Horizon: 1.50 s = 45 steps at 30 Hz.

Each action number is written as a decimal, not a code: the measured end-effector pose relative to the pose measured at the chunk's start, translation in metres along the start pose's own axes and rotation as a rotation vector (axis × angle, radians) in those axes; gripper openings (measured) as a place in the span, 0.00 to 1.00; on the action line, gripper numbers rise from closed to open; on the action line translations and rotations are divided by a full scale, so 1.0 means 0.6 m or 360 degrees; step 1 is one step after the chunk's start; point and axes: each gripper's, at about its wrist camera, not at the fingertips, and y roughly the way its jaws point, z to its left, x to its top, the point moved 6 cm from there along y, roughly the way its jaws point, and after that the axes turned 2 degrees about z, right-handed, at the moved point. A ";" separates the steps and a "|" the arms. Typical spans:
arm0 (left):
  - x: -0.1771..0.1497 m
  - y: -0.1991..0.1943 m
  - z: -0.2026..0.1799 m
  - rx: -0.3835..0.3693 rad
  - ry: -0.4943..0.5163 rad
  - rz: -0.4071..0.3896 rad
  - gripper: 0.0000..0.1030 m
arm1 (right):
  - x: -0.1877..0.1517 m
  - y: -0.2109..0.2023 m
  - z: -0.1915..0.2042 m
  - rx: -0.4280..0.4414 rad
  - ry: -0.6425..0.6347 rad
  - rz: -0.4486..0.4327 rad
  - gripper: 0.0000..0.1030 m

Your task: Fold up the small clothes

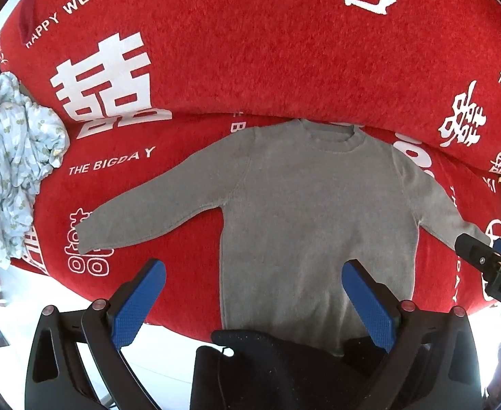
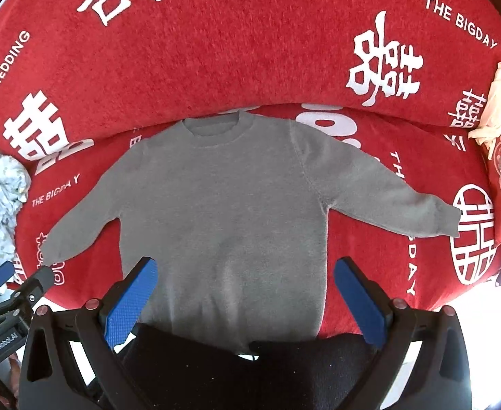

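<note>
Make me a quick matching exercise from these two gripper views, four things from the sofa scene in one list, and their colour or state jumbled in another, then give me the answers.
Things:
1. sweater
2. sofa cover
3. patterned cloth
4. left gripper

Descriptions:
A. red with white lettering
B. open, holding nothing
C. grey, spread flat with sleeves out
D. light blue, crumpled in a heap

Pairs: 1-C, 2-A, 3-D, 4-B

Red sofa cover (image 1: 284, 68) with white lettering; bright pale floor (image 1: 168, 352).
</note>
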 end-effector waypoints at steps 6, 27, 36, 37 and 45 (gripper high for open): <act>0.000 -0.002 -0.001 0.0002 0.0001 -0.0004 1.00 | 0.001 0.001 -0.004 0.0005 -0.0008 -0.0002 1.00; 0.005 -0.004 -0.003 0.0012 0.0008 0.0001 1.00 | 0.001 0.008 -0.005 0.0015 -0.0008 0.0014 1.00; 0.006 -0.003 0.001 0.0013 -0.0004 0.0000 1.00 | -0.002 0.011 -0.003 0.0014 -0.0010 0.0018 1.00; 0.006 -0.003 0.001 0.0013 -0.0003 0.0000 1.00 | -0.002 0.011 -0.004 0.0013 -0.0008 0.0018 1.00; 0.000 0.008 0.007 0.0015 -0.0011 0.0012 1.00 | -0.005 0.014 -0.008 0.0010 0.0003 0.0031 1.00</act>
